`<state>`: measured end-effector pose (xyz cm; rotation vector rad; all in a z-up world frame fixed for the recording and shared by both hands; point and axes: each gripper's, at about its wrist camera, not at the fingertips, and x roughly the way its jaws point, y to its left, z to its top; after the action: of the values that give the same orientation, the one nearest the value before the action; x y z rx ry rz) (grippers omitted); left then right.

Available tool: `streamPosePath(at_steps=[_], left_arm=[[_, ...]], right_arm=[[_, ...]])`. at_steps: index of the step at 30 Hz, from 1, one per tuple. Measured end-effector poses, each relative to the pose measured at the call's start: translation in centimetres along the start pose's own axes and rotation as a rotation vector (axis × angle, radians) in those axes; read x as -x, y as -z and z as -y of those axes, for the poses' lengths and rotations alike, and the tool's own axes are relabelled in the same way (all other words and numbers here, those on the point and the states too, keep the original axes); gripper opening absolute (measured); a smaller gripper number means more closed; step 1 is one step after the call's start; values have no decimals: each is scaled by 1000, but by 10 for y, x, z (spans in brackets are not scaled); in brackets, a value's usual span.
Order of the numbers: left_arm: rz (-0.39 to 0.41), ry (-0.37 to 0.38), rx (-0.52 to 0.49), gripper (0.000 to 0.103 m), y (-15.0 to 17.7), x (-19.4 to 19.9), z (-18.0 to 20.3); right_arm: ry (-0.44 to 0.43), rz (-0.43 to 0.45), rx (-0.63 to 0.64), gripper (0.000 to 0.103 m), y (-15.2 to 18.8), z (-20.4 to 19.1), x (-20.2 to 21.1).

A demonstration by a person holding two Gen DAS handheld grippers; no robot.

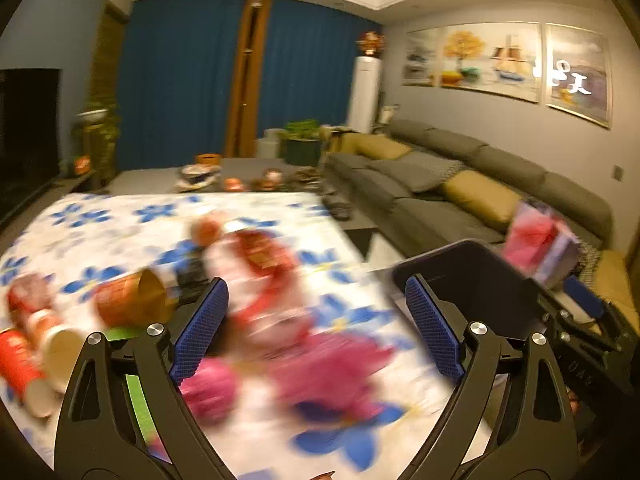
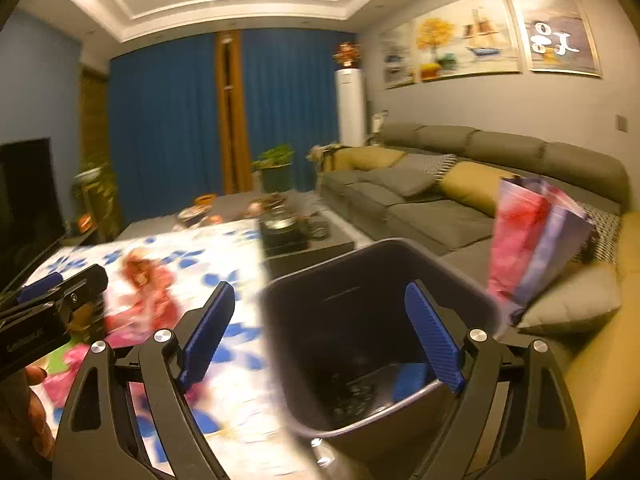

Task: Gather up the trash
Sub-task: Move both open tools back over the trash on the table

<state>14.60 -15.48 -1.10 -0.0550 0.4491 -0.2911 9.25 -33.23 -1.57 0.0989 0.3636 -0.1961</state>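
Both tools stood spread and empty; the left tool (image 1: 316, 328) hung over the flowered tabletop (image 1: 120, 216), with the blurred red and pink wrappers (image 1: 272, 264) just beyond its fingertips; the right tool (image 2: 320, 340) pointed into the dark bin (image 2: 320, 272) beside the tabletop's right edge; so the left hand looked nearer the trash.

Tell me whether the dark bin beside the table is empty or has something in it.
Not empty. The right wrist view looks down into the bin: a blue item lies on its dark floor. The rest is too murky to tell.
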Motion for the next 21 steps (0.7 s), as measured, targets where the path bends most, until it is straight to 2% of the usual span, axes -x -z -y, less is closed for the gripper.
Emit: streamPosePath(at_steps=[9, 15, 21], left_arm=[[-8, -207, 88, 89, 25, 44, -89], [3, -268, 133, 89, 33, 58, -123], [12, -281, 129, 89, 35, 62, -125]], right_arm=[[-117, -104, 84, 85, 24, -81, -16], [-131, -150, 129, 85, 38, -112, -28], [-127, -160, 146, 84, 44, -125, -36]])
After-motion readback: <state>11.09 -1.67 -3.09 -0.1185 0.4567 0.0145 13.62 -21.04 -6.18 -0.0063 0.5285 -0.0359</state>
